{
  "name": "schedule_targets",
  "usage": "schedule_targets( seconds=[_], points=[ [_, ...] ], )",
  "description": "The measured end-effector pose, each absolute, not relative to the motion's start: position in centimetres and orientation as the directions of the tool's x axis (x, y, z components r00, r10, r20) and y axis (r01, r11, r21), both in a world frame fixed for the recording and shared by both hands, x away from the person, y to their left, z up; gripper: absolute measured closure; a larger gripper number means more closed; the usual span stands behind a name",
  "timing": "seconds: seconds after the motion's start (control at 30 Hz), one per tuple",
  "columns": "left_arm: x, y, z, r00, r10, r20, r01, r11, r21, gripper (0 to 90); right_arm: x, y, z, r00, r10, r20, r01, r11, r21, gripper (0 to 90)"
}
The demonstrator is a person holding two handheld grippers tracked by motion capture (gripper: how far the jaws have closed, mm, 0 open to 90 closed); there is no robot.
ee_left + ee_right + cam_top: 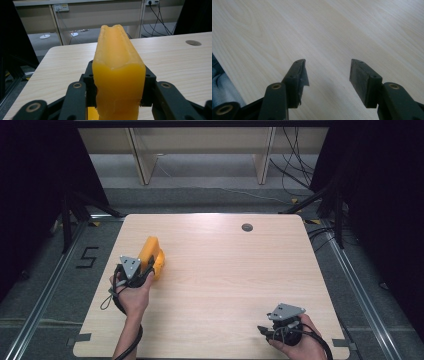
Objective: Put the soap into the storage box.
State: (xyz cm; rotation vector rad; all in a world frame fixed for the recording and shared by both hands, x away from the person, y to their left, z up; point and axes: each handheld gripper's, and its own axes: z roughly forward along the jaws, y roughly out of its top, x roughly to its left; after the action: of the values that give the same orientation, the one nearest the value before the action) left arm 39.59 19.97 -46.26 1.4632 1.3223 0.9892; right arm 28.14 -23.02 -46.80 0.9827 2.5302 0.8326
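Item: orange block (151, 256), waxy and translucent, with a grooved top edge; sits at about nine o'clock on the counter (225, 280), near its left edge. Held by left claw (145, 268), jaws pressed against both flanks of the block's near end, seen up close in the left gripper view as orange block (117, 75) between black pads. Whether lifted or resting on the wood: cannot tell. Right claw (263, 330) at about five o'clock, near the front edge, jaws spread wide with nothing between them, over bare wood in the right gripper view (328, 75). Handling note, as a judgement: keep the squeeze even and low on the block, carry it level, avoid twisting, since the smooth material looks liable to slip. Surroundings: small round grommet hole (247, 227) at about one o'clock, well apart from the block. Obstructions between block and counter centre: none apparent.
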Motion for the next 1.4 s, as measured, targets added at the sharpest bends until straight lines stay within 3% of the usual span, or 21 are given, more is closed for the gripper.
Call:
schedule_targets(
  seconds=[0.47,1.4],
  points=[
    [40.9,19.8,-48.8,0.082,0.996,-0.018,0.282,-0.006,0.96,60.2,28.2,-23.0,-46.9,-0.723,0.687,-0.065,0.516,0.601,0.61,47.0],
    [41.5,19.7,-49.4,0.083,0.996,0.035,0.282,-0.057,0.958,59.9,28.2,-22.8,-47.2,-0.73,0.68,-0.065,0.506,0.602,0.617,46.4]
  ],
)
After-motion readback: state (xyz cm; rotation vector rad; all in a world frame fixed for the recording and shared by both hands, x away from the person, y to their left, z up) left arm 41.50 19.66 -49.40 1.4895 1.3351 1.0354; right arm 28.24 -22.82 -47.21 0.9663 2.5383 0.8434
